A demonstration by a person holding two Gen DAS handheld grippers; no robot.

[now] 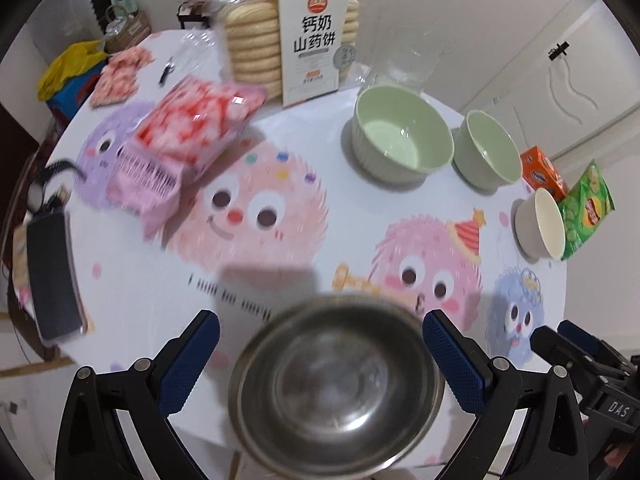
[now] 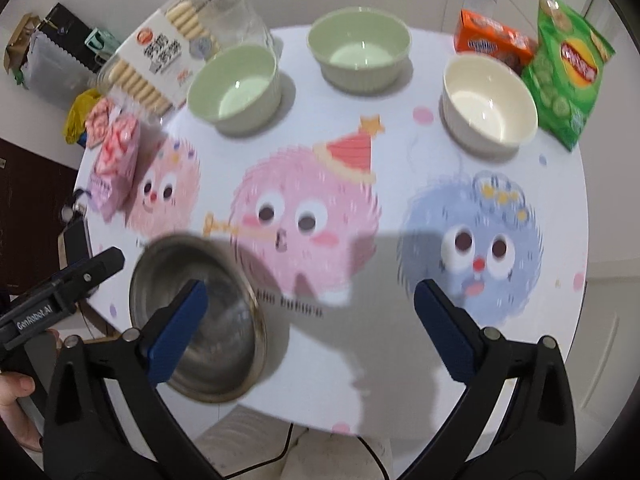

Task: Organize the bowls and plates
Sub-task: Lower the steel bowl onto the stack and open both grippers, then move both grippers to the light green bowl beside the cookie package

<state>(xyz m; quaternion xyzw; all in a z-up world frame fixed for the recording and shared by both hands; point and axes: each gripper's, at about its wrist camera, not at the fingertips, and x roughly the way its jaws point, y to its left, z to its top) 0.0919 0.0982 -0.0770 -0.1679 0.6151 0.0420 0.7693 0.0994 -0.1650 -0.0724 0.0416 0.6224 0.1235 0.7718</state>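
Left wrist view: the left gripper (image 1: 320, 354) points steeply down, fingers wide apart, straddling the steel bowl (image 1: 336, 384) at bottom centre of the round table (image 1: 160, 288); blur hides whether the pads touch it, though they seem clear. In the right wrist view the right gripper (image 2: 310, 330) hangs splayed and empty at lower centre. Counted: one steel bowl, two green bowls (image 2: 234, 86) (image 2: 360, 52) and one cream bowl (image 2: 490, 100) across the top.

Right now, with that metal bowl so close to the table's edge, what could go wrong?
1. The steel bowl sits by the table's near rim; a nudge from the open left gripper could tip it off.
2. The snack packets crowd the cream bowl and may be knocked when reaching for it.
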